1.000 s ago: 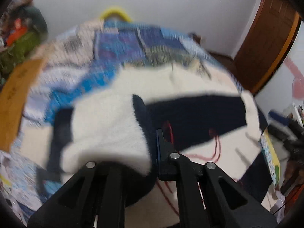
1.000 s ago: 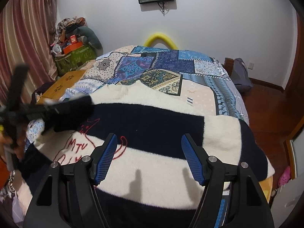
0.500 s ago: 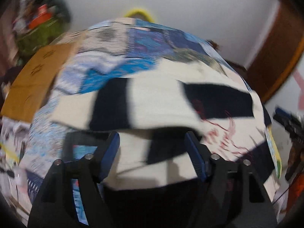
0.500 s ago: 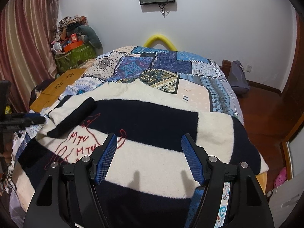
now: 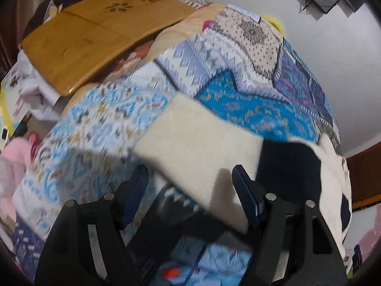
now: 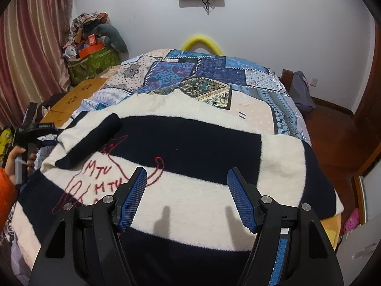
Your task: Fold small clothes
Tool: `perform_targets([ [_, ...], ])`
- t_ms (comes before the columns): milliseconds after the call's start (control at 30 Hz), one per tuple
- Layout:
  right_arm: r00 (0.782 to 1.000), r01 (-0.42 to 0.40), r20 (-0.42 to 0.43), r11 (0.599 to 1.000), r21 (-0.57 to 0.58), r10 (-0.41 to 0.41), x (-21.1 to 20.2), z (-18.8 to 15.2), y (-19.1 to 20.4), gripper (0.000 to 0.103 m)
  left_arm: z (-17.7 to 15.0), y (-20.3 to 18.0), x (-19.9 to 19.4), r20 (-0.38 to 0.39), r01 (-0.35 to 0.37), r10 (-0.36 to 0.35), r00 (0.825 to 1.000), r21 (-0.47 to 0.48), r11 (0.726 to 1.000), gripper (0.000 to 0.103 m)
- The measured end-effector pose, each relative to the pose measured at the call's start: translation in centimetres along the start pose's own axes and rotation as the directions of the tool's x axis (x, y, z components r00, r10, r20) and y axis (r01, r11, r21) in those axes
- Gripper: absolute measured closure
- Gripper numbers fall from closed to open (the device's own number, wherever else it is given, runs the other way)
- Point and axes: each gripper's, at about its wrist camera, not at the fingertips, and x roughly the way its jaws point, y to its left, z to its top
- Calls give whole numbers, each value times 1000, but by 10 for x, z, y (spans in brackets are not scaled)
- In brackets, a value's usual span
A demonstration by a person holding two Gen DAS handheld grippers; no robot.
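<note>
Striped sweater spread over patchwork bed, sleeve folded across the chest (red lettering beside it). Left gripper and right gripper both spread wide, fingers holding nothing.

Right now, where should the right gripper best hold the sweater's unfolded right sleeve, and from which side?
Probably the dark cuff end of the sweater, approached from the bed's right edge: that sleeve lies flat and spread outward, and the open right gripper hovers just left of it.
</note>
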Motion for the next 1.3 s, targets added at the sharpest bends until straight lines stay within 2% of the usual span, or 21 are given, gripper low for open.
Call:
perform_targets([
  [33, 1000, 3, -4, 1000, 2, -3, 2, 0, -2, 37, 2, -5, 1, 16, -21, 21, 1000, 29, 999, 42],
  [67, 1000, 6, -6, 1000, 5, -5, 2, -1, -2, 36, 2, -11, 3, 28, -48, 46, 999, 57, 997, 68],
  [100, 1000, 6, -7, 1000, 9, -6, 3, -1, -3, 36, 3, -18, 7, 17, -68, 67, 998, 93, 993, 88],
  [133, 1000, 6, -8, 1000, 15, -6, 3, -2, -4, 36, 5, -20, 11, -12, -54, 55, 998, 103, 993, 97],
  [167, 1000, 4, -8, 1000, 20, -4, 3, -3, -5, 36, 6, -21, 12, -18, -44, 46, 999, 107, 993, 97],
  [267, 1000, -1, -1, 999, 32, 1, 0, -4, -8, 36, 7, -41, -5, 27, -35, 31, 999, 175, 984, 98],
  [367, 1000, -5, 12, 999, 41, 4, -5, -5, -13, 36, 5, -76, -37, 66, 35, -52, 996, 240, 970, 98],
  [433, 1000, -6, 23, 999, 45, 5, -9, -5, -16, 36, 0, -104, -61, 92, 74, -107, 990, 304, 950, 98],
  [533, 999, -11, 38, 998, 56, 9, -16, -6, -22, 36, -14, -163, -104, 122, 137, -207, 971, 430, 893, 98],
  [700, 997, -22, 70, 997, 74, 17, -31, -10, -32, 36, -44, -248, -143, 93, 231, -338, 937, 562, 794, 98],
  [733, 997, -23, 74, 997, 77, 17, -32, -10, -34, 36, -55, -270, -147, 72, 256, -364, 929, 588, 767, 98],
  [833, 996, -21, 93, 996, 92, 13, -43, -12, -42, 36, -81, -311, -151, 31, 280, -389, 921, 645, 711, 98],
  [867, 995, -20, 97, 995, 100, 11, -46, -13, -46, 36, -96, -329, -148, 14, 280, -389, 921, 671, 687, 98],
  [967, 994, -19, 105, 993, 119, 6, -54, -16, -55, 36, -126, -360, -131, -52, 297, -372, 927, 708, 641, 97],
  [1033, 995, -16, 97, 992, 125, 4, -57, -19, -60, 36, -141, -373, -120, -93, 313, -360, 928, 716, 624, 94],
  [1100, 996, -7, 87, 992, 129, -4, -57, -23, -64, 36, -155, -380, -112, -150, 343, -347, 926, 719, 605, 81],
  [1167, 997, -4, 75, 991, 132, -6, -56, -26, -67, 36, -161, -379, -113, -157, 347, -345, 925, 715, 607, 61],
  [1233, 998, 0, 61, 990, 138, -9, -54, -29, -71, 36, -158, -370, -118, -135, 334, -347, 928, 715, 615, 52],
  [1300, 999, 5, 46, 989, 145, -12, -49, -32, -74, 36, -151, -354, -123, -111, 316, -343, 933, 710, 630, 51],
])
